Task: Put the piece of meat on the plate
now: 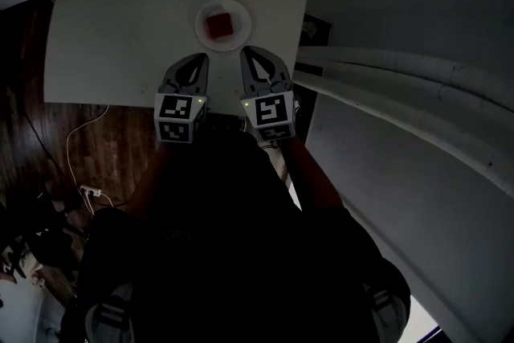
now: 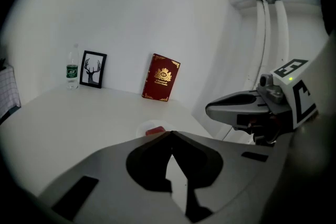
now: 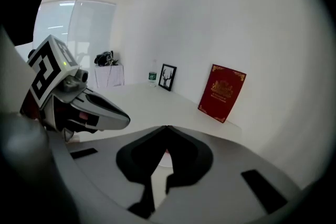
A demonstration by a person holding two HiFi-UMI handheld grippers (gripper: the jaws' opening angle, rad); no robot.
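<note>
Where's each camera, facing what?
Head view: person's head, steeply down on round white plate with red piece of meat; left gripper, right gripper show.
Left gripper view: on left gripper, along shut jaws over white table; right gripper shows.
Right gripper view: on right gripper, along shut jaws; left gripper shows.
Gripper views share red gold-printed book.

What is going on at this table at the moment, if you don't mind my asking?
A person holds a claw in each hand over the near edge of a white table. The left claw and the right claw are both shut, with nothing in them. The red piece of meat lies on the small white plate just ahead of them, so the job looks done. A red book, a framed picture and a bottle stand at the far side.
</note>
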